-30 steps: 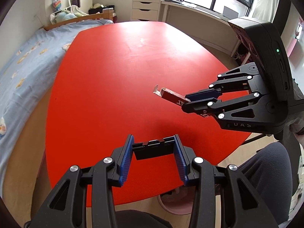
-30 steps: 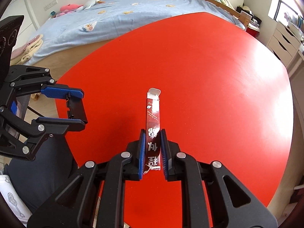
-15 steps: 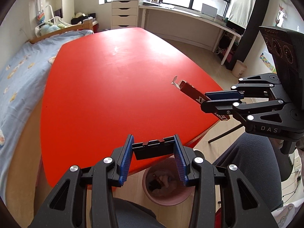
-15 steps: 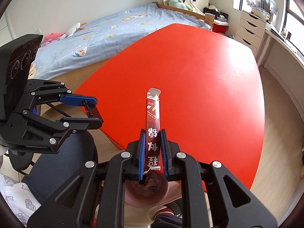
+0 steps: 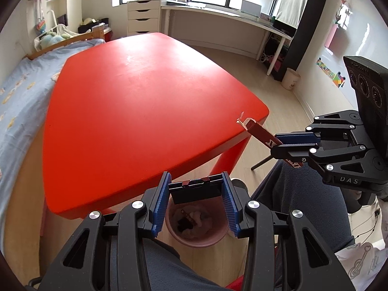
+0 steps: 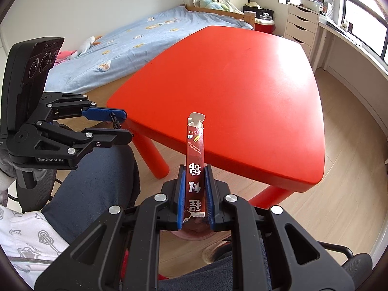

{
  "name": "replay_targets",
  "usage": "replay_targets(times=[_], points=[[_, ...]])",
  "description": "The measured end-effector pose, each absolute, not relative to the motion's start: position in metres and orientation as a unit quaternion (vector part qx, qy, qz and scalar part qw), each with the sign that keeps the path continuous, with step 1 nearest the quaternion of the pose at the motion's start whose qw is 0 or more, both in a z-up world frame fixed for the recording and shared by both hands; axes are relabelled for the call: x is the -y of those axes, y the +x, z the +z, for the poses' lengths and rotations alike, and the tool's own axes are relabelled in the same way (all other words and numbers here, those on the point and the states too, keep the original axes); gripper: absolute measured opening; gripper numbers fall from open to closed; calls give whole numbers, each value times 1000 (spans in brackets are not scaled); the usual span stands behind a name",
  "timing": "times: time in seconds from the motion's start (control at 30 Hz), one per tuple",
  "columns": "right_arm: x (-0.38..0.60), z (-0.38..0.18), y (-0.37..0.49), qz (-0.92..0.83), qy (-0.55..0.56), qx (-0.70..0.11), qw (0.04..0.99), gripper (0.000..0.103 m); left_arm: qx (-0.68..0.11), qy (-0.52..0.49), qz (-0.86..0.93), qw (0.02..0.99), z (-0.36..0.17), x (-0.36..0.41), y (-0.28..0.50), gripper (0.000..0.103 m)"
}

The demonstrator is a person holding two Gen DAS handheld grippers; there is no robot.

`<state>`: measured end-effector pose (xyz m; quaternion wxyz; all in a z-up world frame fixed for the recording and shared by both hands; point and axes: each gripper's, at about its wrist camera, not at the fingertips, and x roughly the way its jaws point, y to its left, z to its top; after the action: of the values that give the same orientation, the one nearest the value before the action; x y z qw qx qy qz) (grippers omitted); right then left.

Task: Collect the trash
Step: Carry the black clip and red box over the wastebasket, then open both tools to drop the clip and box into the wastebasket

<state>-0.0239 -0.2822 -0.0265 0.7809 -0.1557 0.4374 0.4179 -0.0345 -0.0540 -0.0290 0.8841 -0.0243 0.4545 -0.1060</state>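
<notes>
Left wrist view shows the left claw [image 5: 195,203] partly spread, gripping a small black box [image 5: 196,190] above a pink bin [image 5: 197,228] on the floor by the red tabletop [image 5: 135,111]. Right wrist view shows the right claw [image 6: 195,194] clamped tight on a long dark-red wrapper [image 6: 195,160] with a torn white end, held in the air off the tabletop's corner.

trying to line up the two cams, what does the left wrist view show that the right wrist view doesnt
Only the left wrist view looks into the pink bin with trash inside, and shows the black clip held across the left gripper.

Only the right wrist view shows the white print on the red wrapper and the right gripper shut on it head-on.

Both show the red table, the bed and both grippers.
</notes>
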Motion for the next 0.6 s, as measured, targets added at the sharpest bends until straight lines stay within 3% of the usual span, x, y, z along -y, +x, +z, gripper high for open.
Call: replay_targets(times=[0.6], points=[[288, -35, -27, 431, -142, -447, 771, 15, -462, -25, -117, 879, -36, 65, -43, 41]])
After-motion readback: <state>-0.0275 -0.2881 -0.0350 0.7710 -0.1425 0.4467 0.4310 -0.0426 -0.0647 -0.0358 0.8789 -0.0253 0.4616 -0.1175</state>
